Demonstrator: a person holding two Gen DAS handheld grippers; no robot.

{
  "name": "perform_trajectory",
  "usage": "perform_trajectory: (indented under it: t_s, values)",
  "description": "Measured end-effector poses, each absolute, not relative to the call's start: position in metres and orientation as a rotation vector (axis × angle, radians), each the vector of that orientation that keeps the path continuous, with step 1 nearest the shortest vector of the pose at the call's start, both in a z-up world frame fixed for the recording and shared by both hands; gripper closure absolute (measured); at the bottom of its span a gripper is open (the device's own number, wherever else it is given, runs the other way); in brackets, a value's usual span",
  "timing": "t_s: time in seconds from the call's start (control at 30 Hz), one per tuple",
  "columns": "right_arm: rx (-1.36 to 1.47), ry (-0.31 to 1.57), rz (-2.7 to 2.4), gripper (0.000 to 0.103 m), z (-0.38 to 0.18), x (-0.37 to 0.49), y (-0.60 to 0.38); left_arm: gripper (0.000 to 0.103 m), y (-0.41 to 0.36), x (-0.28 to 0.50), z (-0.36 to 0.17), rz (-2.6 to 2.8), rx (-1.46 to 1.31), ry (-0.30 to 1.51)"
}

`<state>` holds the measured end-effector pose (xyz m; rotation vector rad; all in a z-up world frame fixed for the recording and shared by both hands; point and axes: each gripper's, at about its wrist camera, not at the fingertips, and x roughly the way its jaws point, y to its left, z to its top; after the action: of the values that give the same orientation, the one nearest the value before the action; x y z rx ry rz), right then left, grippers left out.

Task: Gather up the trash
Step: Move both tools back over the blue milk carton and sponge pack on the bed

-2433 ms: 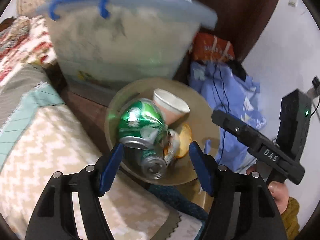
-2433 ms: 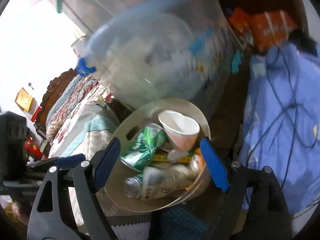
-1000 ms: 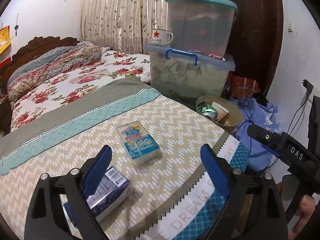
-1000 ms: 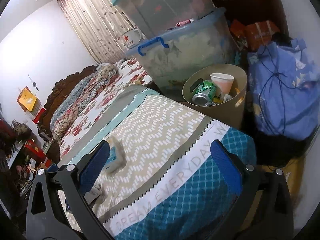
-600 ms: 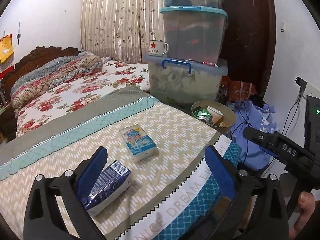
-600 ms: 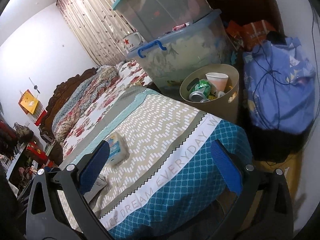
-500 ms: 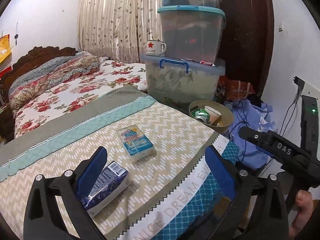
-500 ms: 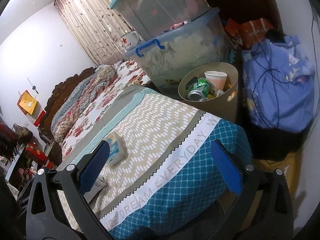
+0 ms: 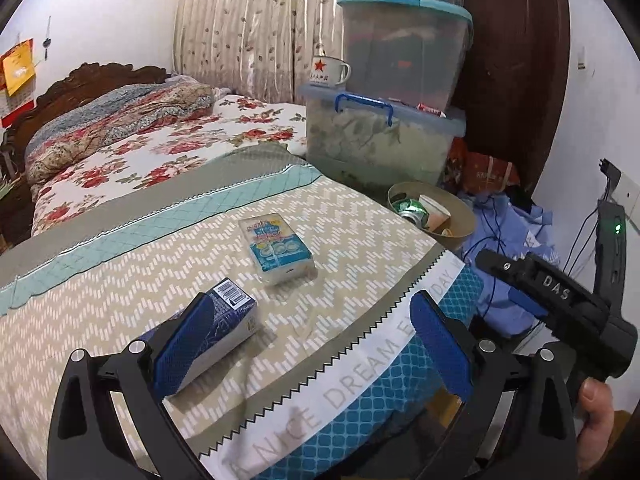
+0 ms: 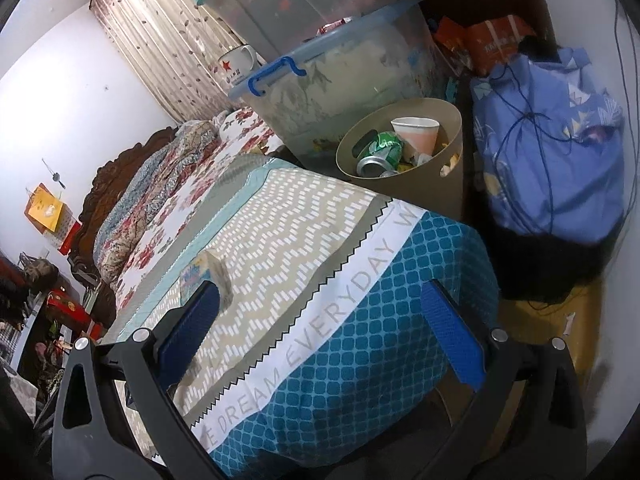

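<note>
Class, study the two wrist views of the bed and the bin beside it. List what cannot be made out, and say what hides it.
- Dark blue carton: left view, its near end is behind the left gripper finger.
- Tissue pack: right view, blurred, label unreadable.
- Bin: both views, trash beneath the green can and paper cup is covered.
- Mug: lettering too small.

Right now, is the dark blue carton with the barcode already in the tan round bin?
No, the dark blue carton lies on the zigzag-patterned bedspread, apart from the tan round bin past the bed's corner.
</note>
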<state>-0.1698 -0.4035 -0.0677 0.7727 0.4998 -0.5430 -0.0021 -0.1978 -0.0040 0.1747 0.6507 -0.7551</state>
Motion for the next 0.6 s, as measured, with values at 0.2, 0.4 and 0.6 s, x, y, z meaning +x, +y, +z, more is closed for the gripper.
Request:
perform_trajectory:
  t_s: [0.2, 0.4, 0.6]
  values:
    - [0.758, 0.492, -0.543, 0.004, -0.065, -0.17, -0.399, 0.009, -0.194, -0.012, -0.001, -0.708, 0.199, 0.638]
    - [0.684, 0.473, -0.475, 0.003, -0.061, -0.163, -0.386, 0.009, -0.191, -0.012, 0.004, -0.628, 0.275, 0.556]
    - [0.583, 0.464, -0.446, 0.004, -0.053, -0.157, -0.37, 0.009, -0.184, -0.004, 0.008, -0.637, 0.26, 0.574]
